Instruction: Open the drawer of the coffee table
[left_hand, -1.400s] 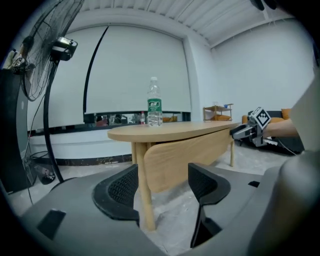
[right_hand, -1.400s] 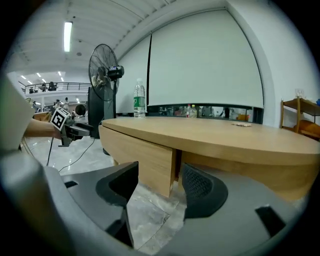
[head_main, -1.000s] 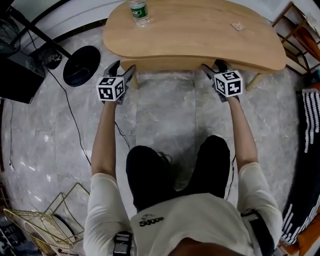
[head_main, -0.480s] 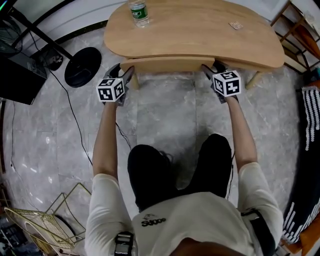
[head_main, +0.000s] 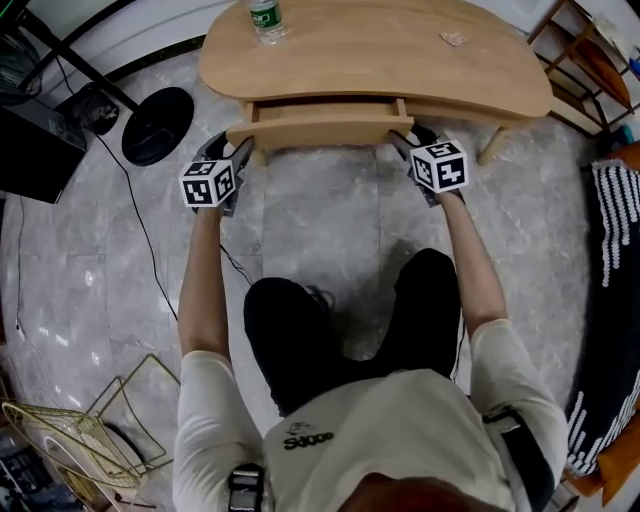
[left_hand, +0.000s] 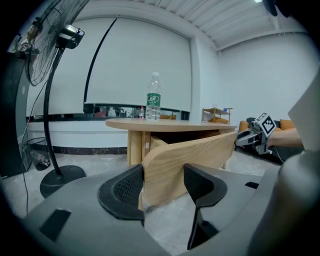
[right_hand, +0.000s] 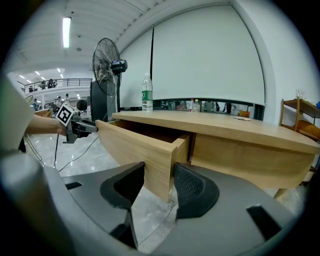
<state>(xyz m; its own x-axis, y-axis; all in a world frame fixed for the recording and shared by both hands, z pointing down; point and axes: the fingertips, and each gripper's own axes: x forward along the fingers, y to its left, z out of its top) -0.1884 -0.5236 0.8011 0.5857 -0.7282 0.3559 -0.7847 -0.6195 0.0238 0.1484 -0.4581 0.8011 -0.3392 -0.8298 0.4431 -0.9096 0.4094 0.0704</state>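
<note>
The light wooden coffee table (head_main: 380, 60) has its drawer (head_main: 320, 133) pulled partly out toward me. My left gripper (head_main: 240, 150) is shut on the left end of the drawer front (left_hand: 195, 155), and the wood fills the gap between the jaws of this left gripper (left_hand: 162, 182). My right gripper (head_main: 400, 143) holds the right end. In the right gripper view the drawer front (right_hand: 135, 147) sits between the jaws of the right gripper (right_hand: 159, 182), which are closing on its corner, pads against the wood. The drawer's inside looks dark and shallow.
A water bottle (head_main: 265, 18) stands at the table's far left, and a small flat item (head_main: 453, 39) lies at the far right. A fan's round base (head_main: 158, 125) with a cable is on the floor to the left. A wire basket (head_main: 70, 440) is behind on the left, and wooden shelves (head_main: 590, 60) stand to the right.
Both grippers have drawn back toward me with the drawer front. The drawer, flush under the tabletop a second ago, now stands out and shows its open top.
</note>
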